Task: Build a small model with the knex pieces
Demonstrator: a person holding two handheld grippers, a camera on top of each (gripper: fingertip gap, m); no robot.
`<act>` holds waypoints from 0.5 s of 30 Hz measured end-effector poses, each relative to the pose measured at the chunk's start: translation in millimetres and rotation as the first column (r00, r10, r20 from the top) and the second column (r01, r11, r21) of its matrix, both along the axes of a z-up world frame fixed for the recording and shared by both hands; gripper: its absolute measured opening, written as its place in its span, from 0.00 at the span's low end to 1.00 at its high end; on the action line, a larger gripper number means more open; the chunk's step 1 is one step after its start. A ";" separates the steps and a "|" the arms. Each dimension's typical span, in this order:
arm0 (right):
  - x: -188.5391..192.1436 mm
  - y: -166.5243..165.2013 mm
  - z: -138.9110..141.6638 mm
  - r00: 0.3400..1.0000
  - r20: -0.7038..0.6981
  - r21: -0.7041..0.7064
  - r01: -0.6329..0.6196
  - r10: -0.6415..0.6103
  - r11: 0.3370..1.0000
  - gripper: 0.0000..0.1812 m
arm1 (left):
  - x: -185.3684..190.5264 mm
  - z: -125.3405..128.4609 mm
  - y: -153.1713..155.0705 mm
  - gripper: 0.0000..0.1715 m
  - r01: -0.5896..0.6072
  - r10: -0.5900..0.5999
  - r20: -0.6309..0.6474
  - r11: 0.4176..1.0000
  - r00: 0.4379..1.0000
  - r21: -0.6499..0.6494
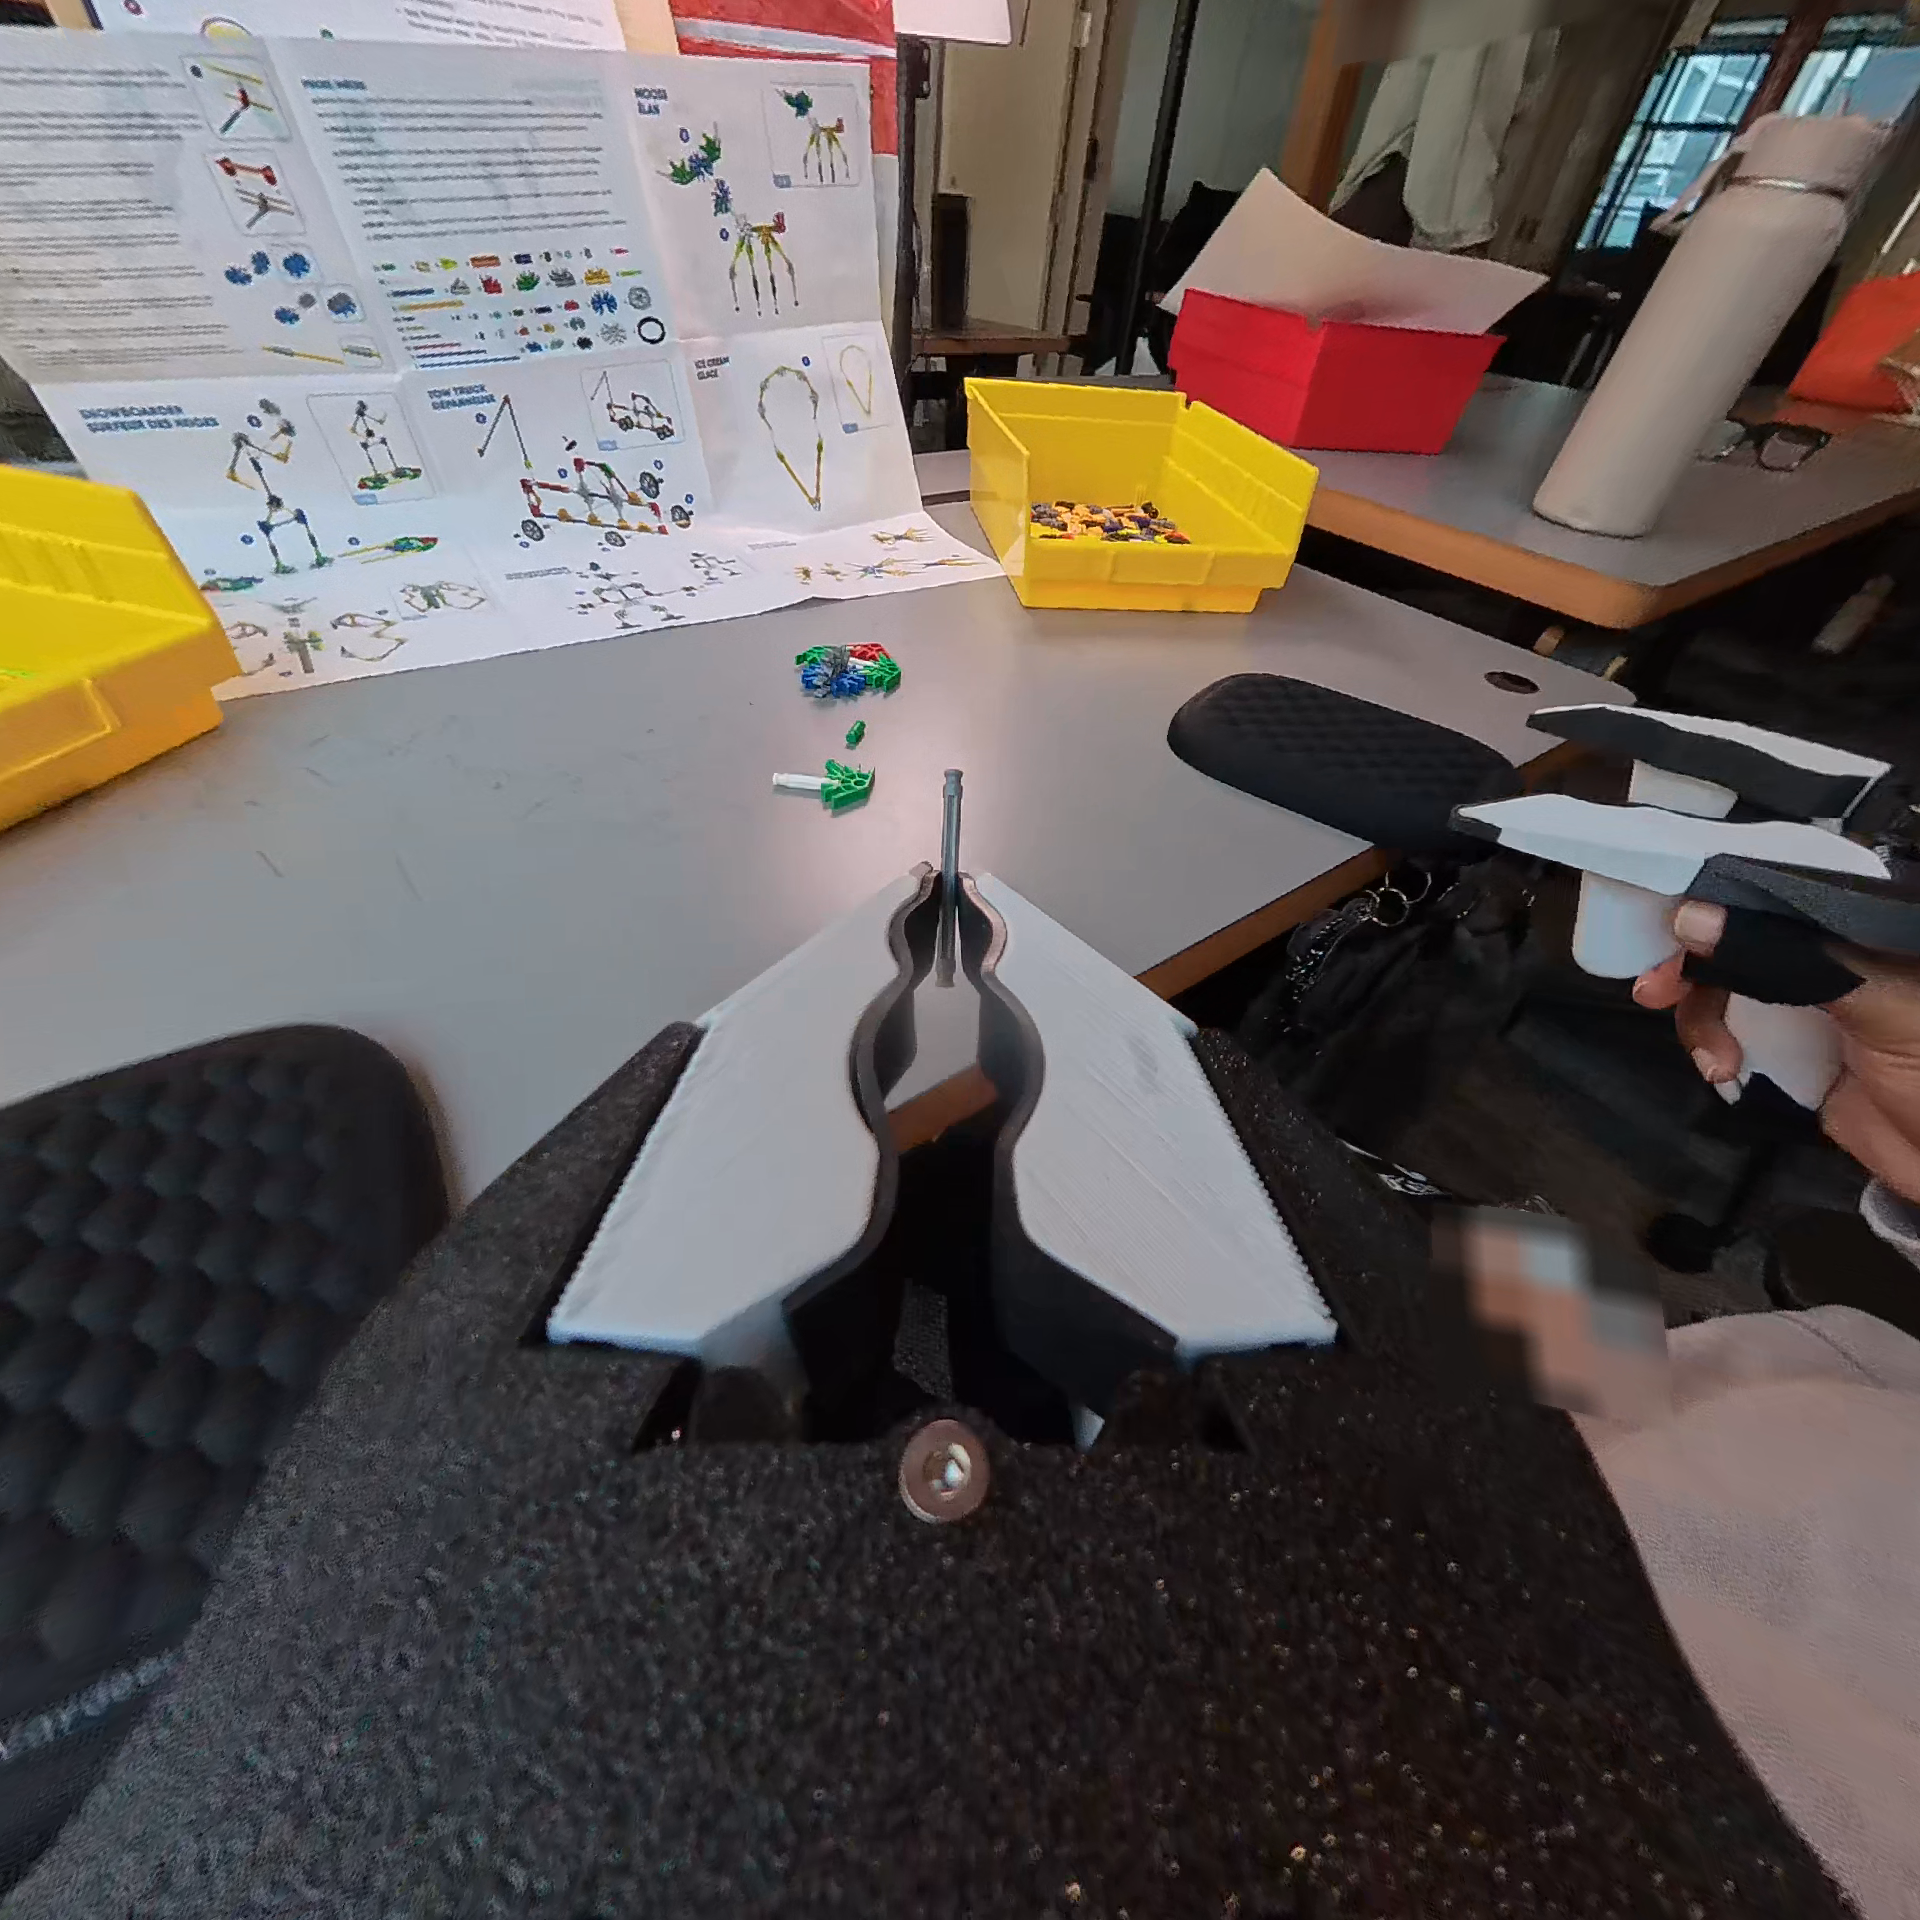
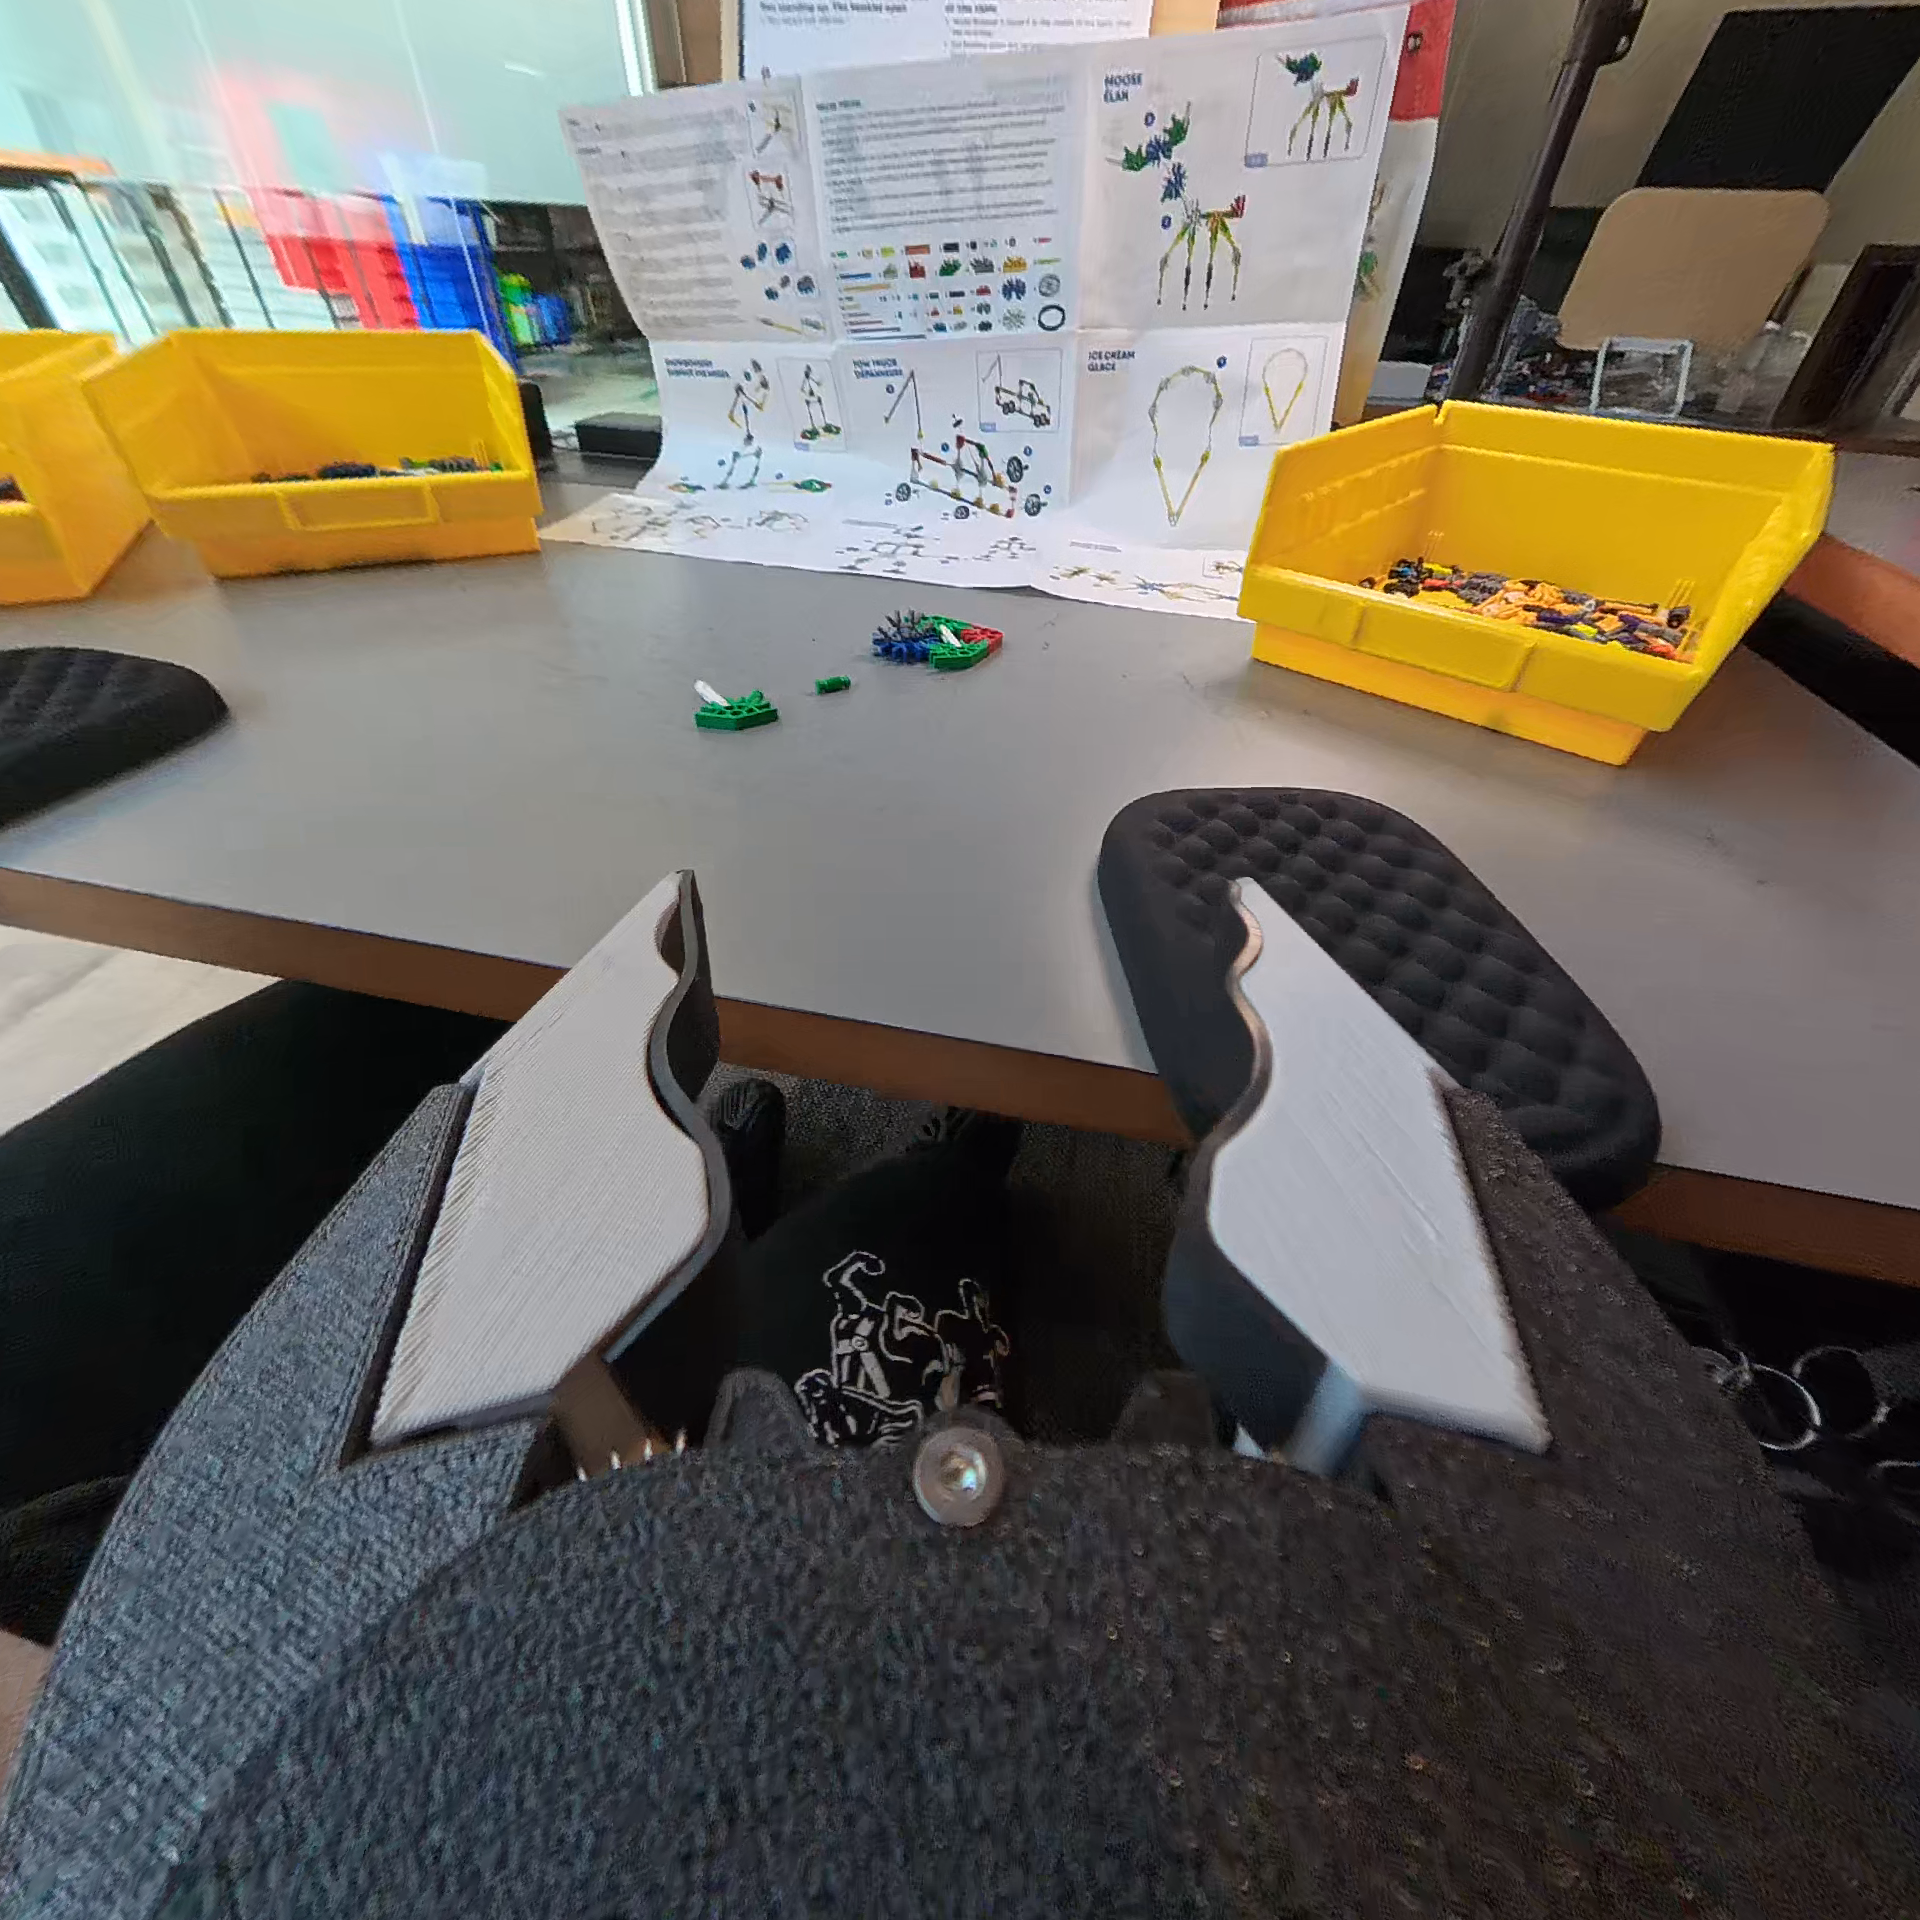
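My left gripper (image 1: 948, 883) is shut on a thin grey rod (image 1: 950, 831) that sticks up past its tips, above the grey table (image 1: 520, 831). Ahead lie a green connector with a white rod (image 1: 836, 781), a small green piece (image 1: 855, 732) and a cluster of green, blue and red connectors (image 1: 849, 670). My right gripper (image 2: 961, 904) is open and empty, hanging over the table's near edge; it also shows at the right of the left wrist view (image 1: 1496, 769), held by a hand. The same pieces lie ahead of it: the connector with the white rod (image 2: 732, 710), the small green piece (image 2: 832, 685), the cluster (image 2: 938, 640).
A yellow bin of small parts (image 1: 1132, 499) stands at the back right (image 2: 1507, 582), more yellow bins at the left (image 2: 312, 457). A paper instruction sheet (image 1: 447, 343) stands at the back. Black padded rests (image 2: 1382, 977) (image 1: 187, 1278) lie on the near edge. A red bin (image 1: 1330, 364) sits on another table.
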State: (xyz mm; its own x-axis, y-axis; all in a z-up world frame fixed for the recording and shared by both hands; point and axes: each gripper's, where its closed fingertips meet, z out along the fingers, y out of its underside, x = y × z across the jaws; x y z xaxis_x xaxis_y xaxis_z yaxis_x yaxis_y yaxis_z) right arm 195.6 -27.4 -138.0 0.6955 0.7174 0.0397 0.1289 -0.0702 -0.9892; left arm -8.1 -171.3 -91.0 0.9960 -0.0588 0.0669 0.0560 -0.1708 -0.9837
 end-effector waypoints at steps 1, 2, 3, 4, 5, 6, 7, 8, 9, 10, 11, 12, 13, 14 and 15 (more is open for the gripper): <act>-0.7 8.2 0.1 1.000 0.013 0.000 0.014 -0.014 1.000 0.53 | -6.0 5.3 8.0 0.01 0.012 -0.012 -0.030 1.000 0.999 0.007; -2.6 16.6 1.7 0.999 0.020 0.005 0.026 -0.027 1.000 0.52 | -13.0 11.8 18.1 0.01 0.027 -0.025 -0.057 0.999 0.998 0.018; -6.0 25.1 3.5 0.999 0.025 0.008 0.035 -0.035 0.999 0.51 | -21.0 18.5 30.2 0.01 0.043 -0.041 -0.077 0.999 0.996 0.029; -10.7 33.5 4.2 0.999 0.035 0.006 0.039 -0.040 0.999 0.51 | -30.1 24.9 43.8 0.01 0.058 -0.054 -0.091 0.998 0.994 0.040; -15.7 41.8 4.5 0.998 0.049 0.003 0.043 -0.043 0.999 0.51 | -40.3 30.5 58.6 0.01 0.069 -0.064 -0.104 0.996 0.993 0.051; -20.6 50.1 4.8 0.997 0.062 0.004 0.045 -0.045 0.999 0.51 | -51.5 33.9 74.1 0.01 0.078 -0.071 -0.116 0.995 0.991 0.057; -25.5 58.5 4.8 0.996 0.073 0.003 0.043 -0.043 0.999 0.51 | -63.4 34.9 89.7 0.01 0.084 -0.076 -0.129 0.995 0.989 0.054; -30.7 67.1 4.6 0.996 0.082 -0.001 0.035 -0.035 0.999 0.51 | -75.8 33.7 104.7 0.01 0.086 -0.078 -0.143 0.995 0.987 0.047; -36.1 76.3 4.9 0.996 0.091 -0.002 0.026 -0.025 1.000 0.51 | -88.2 30.9 118.1 0.01 0.085 -0.079 -0.153 0.996 0.985 0.035; -42.2 85.7 6.8 0.995 0.101 0.003 0.012 -0.012 1.000 0.51 | -100.2 27.0 129.1 0.01 0.081 -0.077 -0.157 0.996 0.985 0.021; -49.3 94.6 10.4 0.994 0.108 0.013 -0.007 0.006 1.000 0.51 | -110.9 23.0 136.6 0.01 0.075 -0.073 -0.154 0.997 0.985 0.009; -57.8 102.3 15.8 0.994 0.108 0.022 -0.031 0.029 0.999 0.51 | -119.7 19.9 140.5 0.01 0.071 -0.070 -0.144 0.997 0.987 0.000; -67.3 108.2 22.1 0.993 0.101 0.027 -0.059 0.056 0.998 0.51 | -126.6 17.3 141.3 0.01 0.068 -0.068 -0.132 0.998 0.989 -0.009; -77.5 112.4 28.5 0.993 0.087 0.030 -0.088 0.085 0.996 0.51 | -132.0 14.2 139.8 0.01 0.064 -0.066 -0.123 0.998 0.990 -0.023; -87.9 115.0 33.9 0.991 0.070 0.030 -0.116 0.114 0.993 0.50 | -136.8 11.2 136.9 0.01 0.054 -0.058 -0.118 0.998 0.991 -0.036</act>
State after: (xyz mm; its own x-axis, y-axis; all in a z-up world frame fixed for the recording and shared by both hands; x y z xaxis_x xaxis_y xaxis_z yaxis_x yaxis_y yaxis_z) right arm 107.7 87.6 -104.1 0.6034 0.7898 0.1096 0.2010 -0.0177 -0.9794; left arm -144.9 -34.3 -79.8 0.9922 -0.1143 -0.0493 -0.0719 -0.2027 -0.9766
